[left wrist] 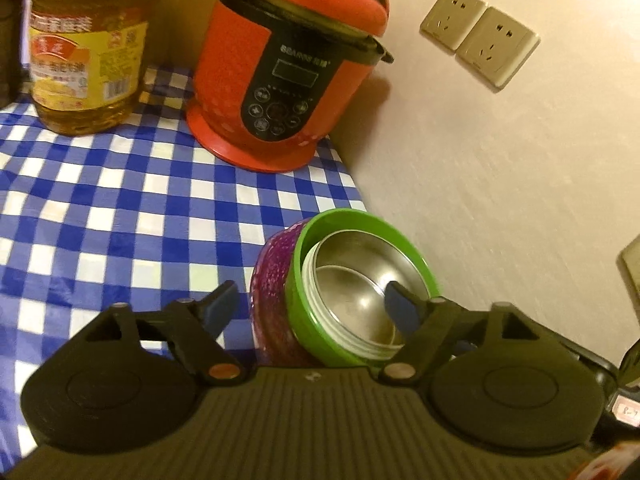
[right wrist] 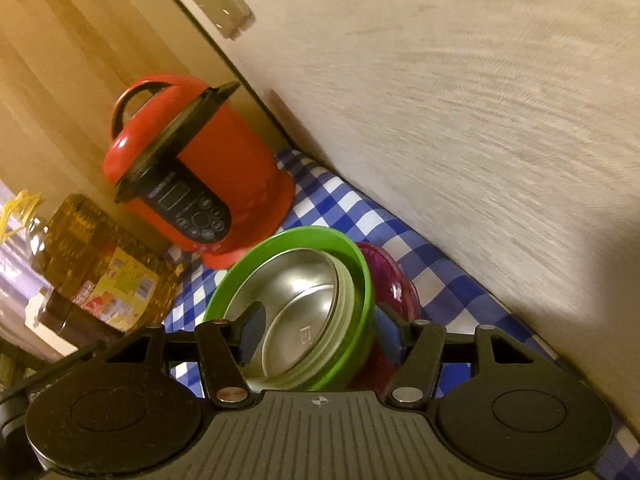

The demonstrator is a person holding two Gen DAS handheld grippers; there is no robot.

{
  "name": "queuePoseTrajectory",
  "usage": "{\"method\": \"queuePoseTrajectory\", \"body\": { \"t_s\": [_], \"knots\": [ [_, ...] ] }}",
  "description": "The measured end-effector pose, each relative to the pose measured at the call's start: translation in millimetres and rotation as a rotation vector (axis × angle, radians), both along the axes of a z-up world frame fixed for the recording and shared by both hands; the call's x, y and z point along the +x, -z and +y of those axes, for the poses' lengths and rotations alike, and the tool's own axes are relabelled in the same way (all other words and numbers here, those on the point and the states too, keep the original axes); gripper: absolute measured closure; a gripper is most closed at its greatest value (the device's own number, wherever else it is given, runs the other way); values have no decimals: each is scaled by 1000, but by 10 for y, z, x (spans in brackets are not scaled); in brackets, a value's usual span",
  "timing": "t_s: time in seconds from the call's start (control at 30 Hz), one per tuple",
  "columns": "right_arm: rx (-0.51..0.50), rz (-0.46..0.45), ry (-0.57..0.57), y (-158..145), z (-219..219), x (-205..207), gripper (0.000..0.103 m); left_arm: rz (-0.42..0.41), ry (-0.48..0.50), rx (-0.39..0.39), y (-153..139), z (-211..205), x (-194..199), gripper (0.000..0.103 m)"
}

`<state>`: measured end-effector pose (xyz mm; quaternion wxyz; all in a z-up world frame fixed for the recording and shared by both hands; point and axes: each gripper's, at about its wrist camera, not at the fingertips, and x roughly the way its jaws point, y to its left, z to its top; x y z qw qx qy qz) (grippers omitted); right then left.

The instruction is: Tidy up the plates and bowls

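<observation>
right wrist view showed the right tool [right wrist: 316,334] straddling the green bowl [right wrist: 362,276] wall, one finger inside the steel bowl [right wrist: 296,300], one between green and purple bowl [right wrist: 400,280]; whether it pinched, i couldn't tell. left tool [left wrist: 310,306] spread likewise over the tilted stack above the counter [left wrist: 120,200].

Red cooker [left wrist: 288,68] front panel carries a brand line reading roughly "SBARING" above its display, blurred so letters uncertain; oil bottle [left wrist: 86,48] yellow label has Chinese print and a barcode, too blurred to read; steel bowl [right wrist: 298,316] floor bears a stamped mark, illegible.
</observation>
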<state>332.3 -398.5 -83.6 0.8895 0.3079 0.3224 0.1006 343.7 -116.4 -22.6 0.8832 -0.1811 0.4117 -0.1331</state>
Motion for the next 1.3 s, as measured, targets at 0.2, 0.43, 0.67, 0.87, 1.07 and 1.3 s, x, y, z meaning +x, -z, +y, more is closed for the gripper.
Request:
{"method": "queuePoseTrajectory", "body": {
  "t_s": [0.2, 0.43, 0.67, 0.87, 1.07, 1.3],
  "knots": [
    [-19, -10, -2, -83, -51, -297, 39, -46, -13, 53, -133, 43, -351, 19],
    [-79, -21, -20, -159, -75, -654, 39, -107, -43, 150, -235, 74, -800, 18],
    [-179, -61, -75, -246, 0, -1081, 39, -112, -51, 216, -300, 71, -1244, 17],
    [-258, -80, -114, -249, 68, -1460, 39, -106, -60, 252, -355, 67, -1631, 17],
    [-349, -105, -164, -256, 163, -1804, 39, -98, -62, 265, -419, 68, -1966, 17],
    [-374, -100, -182, -240, 153, -2231, 39, -116, -69, 319, -508, 77, -2288, 17]
  ]
}}
